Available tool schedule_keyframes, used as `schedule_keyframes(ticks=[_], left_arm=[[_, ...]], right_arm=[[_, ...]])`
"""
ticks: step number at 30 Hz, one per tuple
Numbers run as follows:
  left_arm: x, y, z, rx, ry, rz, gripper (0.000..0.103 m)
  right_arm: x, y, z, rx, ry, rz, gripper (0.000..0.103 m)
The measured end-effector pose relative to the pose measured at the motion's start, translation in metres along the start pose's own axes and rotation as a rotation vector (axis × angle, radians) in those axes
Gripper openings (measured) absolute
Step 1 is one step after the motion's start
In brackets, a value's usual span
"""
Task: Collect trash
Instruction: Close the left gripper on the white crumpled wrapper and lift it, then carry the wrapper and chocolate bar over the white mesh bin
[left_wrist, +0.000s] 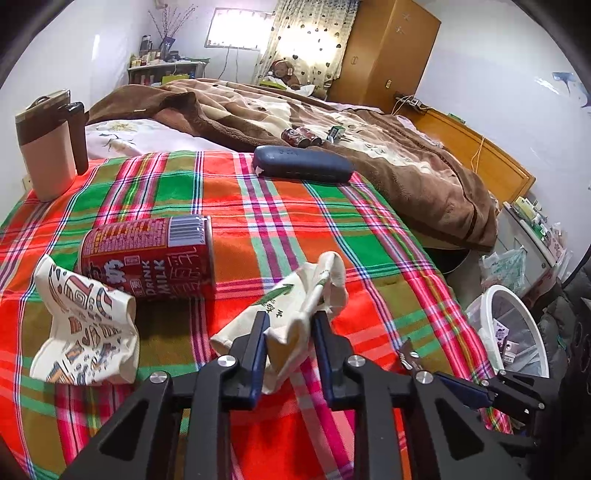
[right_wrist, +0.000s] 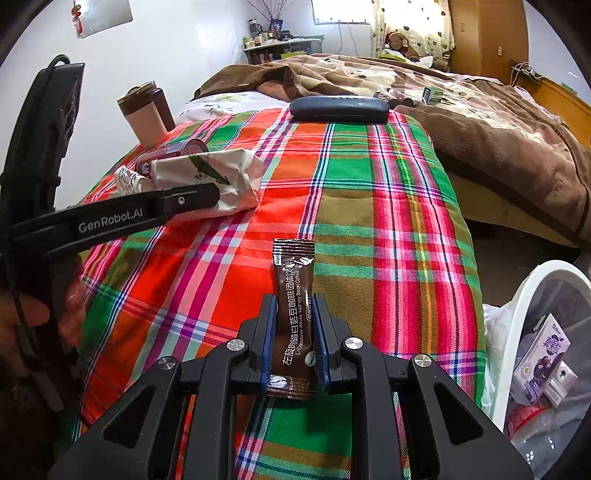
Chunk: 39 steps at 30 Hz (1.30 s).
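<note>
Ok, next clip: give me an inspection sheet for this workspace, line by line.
Surface: red-green plaid cloth over a table beside a bed.
Job's things: crumpled white paper cup with green print; brown coffee sachet; red milk can lying on its side; crushed patterned paper cup; white waste bin at the right edge, already holding a purple carton.
Clutter: dark blue glasses case; beige-and-brown thermos mug.
Grippers: left tongs shut on the white cup; right tongs shut on the sachet.
Cables: nothing seen on the surface; cords by the far headboard.
Surroundings: brown blanket, wooden wardrobe, curtained window.
</note>
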<state>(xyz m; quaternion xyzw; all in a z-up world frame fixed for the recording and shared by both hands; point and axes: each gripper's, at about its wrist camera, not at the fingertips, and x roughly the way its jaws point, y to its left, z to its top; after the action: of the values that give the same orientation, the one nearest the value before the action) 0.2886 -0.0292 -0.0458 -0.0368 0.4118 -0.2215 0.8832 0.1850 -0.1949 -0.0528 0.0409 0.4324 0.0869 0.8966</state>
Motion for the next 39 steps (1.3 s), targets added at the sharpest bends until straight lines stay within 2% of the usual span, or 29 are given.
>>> schedule_keyframes(ticks=[3, 12, 26, 39], left_arm=[[-0.006, -0.006, -0.004, 0.01, -0.009, -0.005, 0.017], [-0.024, -0.017, -0.013, 0.009, -0.035, 0.003, 0.017], [-0.056, -0.044, -0.024, 0.011, -0.072, -0.035, 0.017], [-0.077, -0.105, -0.03, 0.085, -0.1, -0.055, 0.017]], right_arm=[[-0.001, -0.002, 0.0, 0.009, -0.01, -0.002, 0.02], [-0.01, -0.003, -0.002, 0.018, -0.048, 0.001, 0.02], [-0.041, -0.019, -0.007, 0.052, -0.117, -0.003, 0.02], [-0.081, -0.055, -0.018, 0.109, -0.195, -0.048, 0.02]])
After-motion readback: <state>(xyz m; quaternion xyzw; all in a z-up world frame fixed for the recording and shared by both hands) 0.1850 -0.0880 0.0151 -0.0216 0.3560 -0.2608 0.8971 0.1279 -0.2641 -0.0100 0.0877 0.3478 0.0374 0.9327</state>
